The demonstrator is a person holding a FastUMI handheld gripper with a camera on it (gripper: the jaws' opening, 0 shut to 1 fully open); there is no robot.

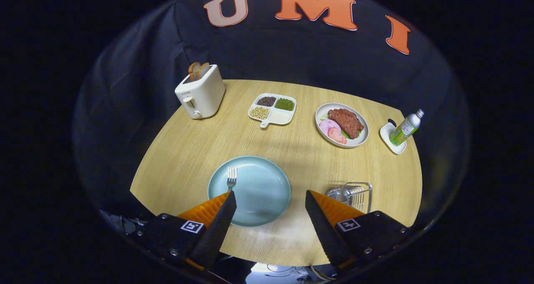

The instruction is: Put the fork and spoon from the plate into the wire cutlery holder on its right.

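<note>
Gripper view: round wooden table (pixel 187 150) against dark booth cloth. Gripper (pixel 270 197) spread wide, grasping nothing, above blue plate (pixel 260 192). Fork (pixel 231 178) on plate at ten o'clock. Wire cutlery holder (pixel 354 194) at three o'clock of plate. Toaster (pixel 200 91) toward eleven.

Toaster (pixel 201 93) with bread, divided dish (pixel 272 108) of beans, meat plate (pixel 342 124), bottle (pixel 406 128) on coaster (pixel 391 139), wooden table (pixel 187 150).
</note>
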